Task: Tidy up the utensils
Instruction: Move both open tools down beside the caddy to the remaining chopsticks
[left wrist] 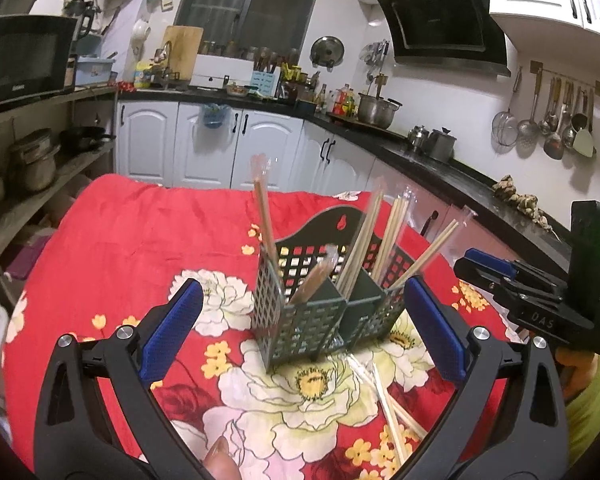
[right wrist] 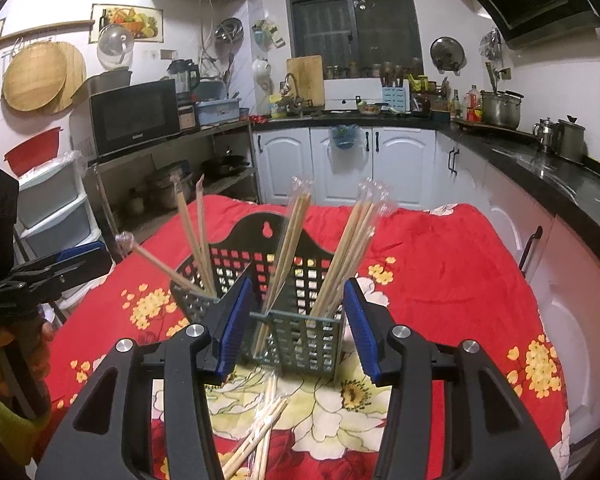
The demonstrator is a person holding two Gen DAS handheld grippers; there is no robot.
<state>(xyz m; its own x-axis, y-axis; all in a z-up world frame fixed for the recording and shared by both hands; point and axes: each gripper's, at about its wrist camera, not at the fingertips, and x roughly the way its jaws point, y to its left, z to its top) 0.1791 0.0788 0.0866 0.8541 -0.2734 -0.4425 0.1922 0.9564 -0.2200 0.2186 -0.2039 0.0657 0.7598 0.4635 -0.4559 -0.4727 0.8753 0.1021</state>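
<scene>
Several pairs of wrapped chopsticks stand upright in a dark slotted holder on a surface draped in a red floral cloth in a home kitchen. The holder is split into compartments: one bundle leans in the right one, another bundle rises from the middle, and a few sticks tilt out of the left one. More wrapped chopsticks lie loose on the cloth just in front of the holder, nearest the camera.

The right tool hovers just short of the holder with its blue-padded jaws parted and nothing between them; in its own view the jaws frame the holder's front. The left tool is likewise released, its jaws spread wider and empty, with the holder seen between them and loose chopsticks on the cloth below.

White cabinets, a dark counter with pots and a microwave on a shelf ring the room behind.
</scene>
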